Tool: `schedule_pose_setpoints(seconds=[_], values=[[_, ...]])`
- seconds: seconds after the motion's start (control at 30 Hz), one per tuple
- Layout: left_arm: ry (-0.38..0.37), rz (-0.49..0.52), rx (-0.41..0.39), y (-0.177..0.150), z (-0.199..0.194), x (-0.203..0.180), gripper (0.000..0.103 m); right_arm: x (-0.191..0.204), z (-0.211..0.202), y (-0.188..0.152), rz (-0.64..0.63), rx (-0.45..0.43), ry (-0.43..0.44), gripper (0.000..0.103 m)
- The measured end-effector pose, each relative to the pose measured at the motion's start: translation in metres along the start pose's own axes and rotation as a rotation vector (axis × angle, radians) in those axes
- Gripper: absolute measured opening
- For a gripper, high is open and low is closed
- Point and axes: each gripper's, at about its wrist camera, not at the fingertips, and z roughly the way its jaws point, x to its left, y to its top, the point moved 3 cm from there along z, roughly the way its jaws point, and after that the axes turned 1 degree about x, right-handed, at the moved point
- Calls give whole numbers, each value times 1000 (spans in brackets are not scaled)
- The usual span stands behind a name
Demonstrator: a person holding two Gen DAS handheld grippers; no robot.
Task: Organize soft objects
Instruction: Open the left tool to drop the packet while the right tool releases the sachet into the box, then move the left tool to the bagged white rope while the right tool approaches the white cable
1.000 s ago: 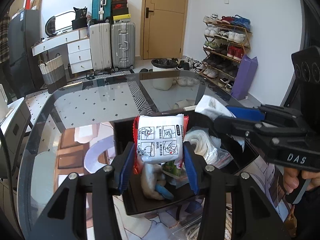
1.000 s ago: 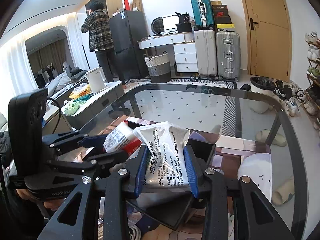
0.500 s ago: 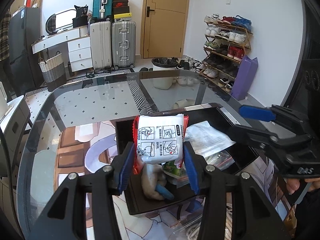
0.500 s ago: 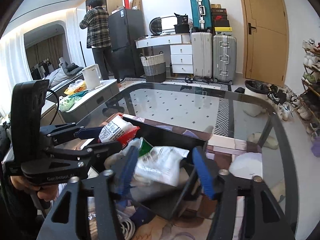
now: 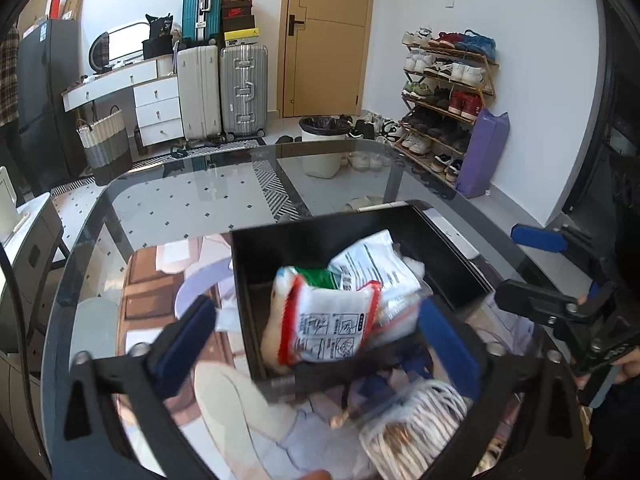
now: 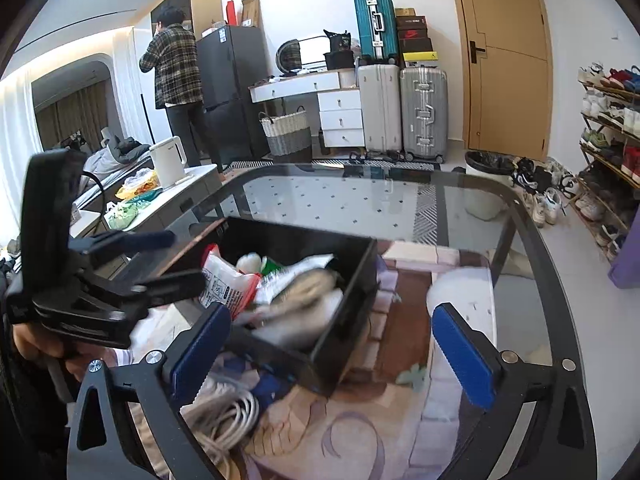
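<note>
Red-edged white packet [image 5: 332, 330] lies in the black bin [image 5: 452, 256] at its near end, tilted, resting on other soft packs; touching it behind are a white printed pouch [image 5: 372, 264] and a green-topped packet [image 5: 316, 278]. From the right wrist view the same packet [image 6: 224, 284] sits at the bin's [image 6: 352, 292] left side, contents to its right blurred. Bin stands on the glass table [image 5: 208, 204], with a rug visible through the glass. Left gripper [image 5: 316, 344]: blue pads spread wide, one on each side of the bin's near end, pinching nothing; the packet sits between them but apart from both. Right gripper [image 6: 332, 356]: pads likewise spread wide and empty, straddling the bin's near corner. In the left view the right gripper [image 5: 560, 280] sits to the right of the bin, fingers apart. A bagged coil of white cable [image 5: 416, 424] lies just in front of the bin, near the left gripper. Background: suitcases [image 5: 222, 88], door [image 5: 324, 36], shoe rack [image 5: 444, 96].
</note>
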Motion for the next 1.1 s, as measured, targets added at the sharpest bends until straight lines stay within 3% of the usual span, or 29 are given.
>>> schedule_pose_setpoints(seconds=[0.4,0.8,1.1], values=[[23,-64,-1,-37,-35,10,103,17,-31,-22,-24,4,-2,102],[30,-42,-8,-53,-59,3,103,32,-31,-52,-50,79,3,102],[9,4,26,-62,-55,-14,103,33,-32,-54,-51,93,4,102]])
